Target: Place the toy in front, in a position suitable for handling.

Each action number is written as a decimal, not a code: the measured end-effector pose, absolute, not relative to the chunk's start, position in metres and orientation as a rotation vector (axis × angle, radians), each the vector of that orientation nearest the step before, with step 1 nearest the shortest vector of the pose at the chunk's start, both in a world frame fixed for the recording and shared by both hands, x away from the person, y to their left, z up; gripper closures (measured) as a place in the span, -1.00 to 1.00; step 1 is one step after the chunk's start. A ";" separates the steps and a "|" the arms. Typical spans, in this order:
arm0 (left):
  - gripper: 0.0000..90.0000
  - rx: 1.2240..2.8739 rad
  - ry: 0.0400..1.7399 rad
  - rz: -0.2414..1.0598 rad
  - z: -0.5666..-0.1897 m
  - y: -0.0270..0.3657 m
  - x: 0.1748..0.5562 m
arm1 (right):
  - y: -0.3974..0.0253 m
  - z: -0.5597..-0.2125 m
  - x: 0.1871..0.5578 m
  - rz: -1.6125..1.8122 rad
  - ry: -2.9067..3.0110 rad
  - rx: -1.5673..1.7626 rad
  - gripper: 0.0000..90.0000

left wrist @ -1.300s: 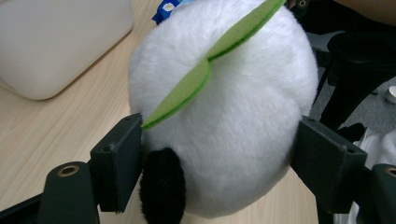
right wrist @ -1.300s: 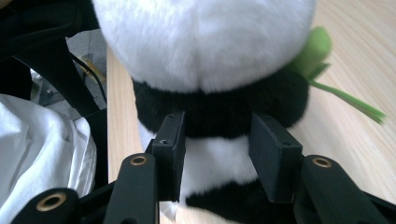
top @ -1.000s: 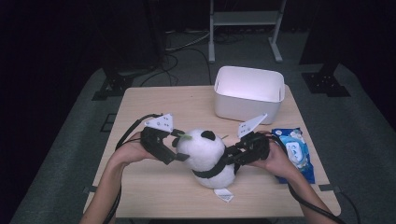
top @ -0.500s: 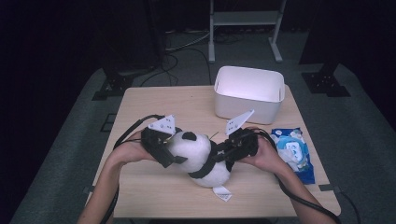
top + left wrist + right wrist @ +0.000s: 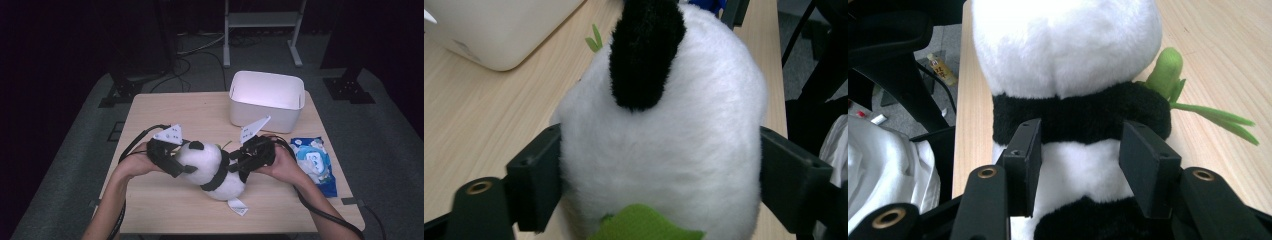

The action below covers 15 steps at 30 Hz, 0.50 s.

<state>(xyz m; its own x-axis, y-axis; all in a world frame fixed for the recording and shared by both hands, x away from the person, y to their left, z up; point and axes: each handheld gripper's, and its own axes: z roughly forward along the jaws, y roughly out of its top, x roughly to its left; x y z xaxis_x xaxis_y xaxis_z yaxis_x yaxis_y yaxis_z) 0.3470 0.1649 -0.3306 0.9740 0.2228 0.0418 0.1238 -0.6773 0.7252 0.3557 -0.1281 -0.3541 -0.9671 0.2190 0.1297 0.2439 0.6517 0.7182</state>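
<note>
Gripping panda plush (image 5: 210,167) mid-table: left hand-held gripper (image 5: 181,167), right hand-held gripper (image 5: 235,162); bin (image 5: 266,102) near.

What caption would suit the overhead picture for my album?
A person's two grippers, left gripper and right gripper, clasp a plush panda beside a white bin.

A black-and-white plush panda (image 5: 212,167) holds a green sprig (image 5: 1168,75); the bin (image 5: 267,100) is white, the packet (image 5: 314,157) blue.

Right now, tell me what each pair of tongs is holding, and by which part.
Both hold the panda. The left tongs clamp its white head from both sides. The right tongs pinch its back, just below the black band.
</note>
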 end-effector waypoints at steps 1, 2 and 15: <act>-0.62 2.305 0.257 0.155 -0.333 0.167 0.348 | -0.128 -0.354 0.356 -1.233 -2.829 -0.397 0.12; -0.57 2.295 0.260 0.152 -0.335 0.169 0.349 | -0.130 -0.353 0.356 -1.225 -2.837 -0.404 0.12; -0.51 2.244 0.363 0.071 -0.361 0.174 0.358 | -0.143 -0.354 0.356 -1.197 -2.859 -0.454 0.11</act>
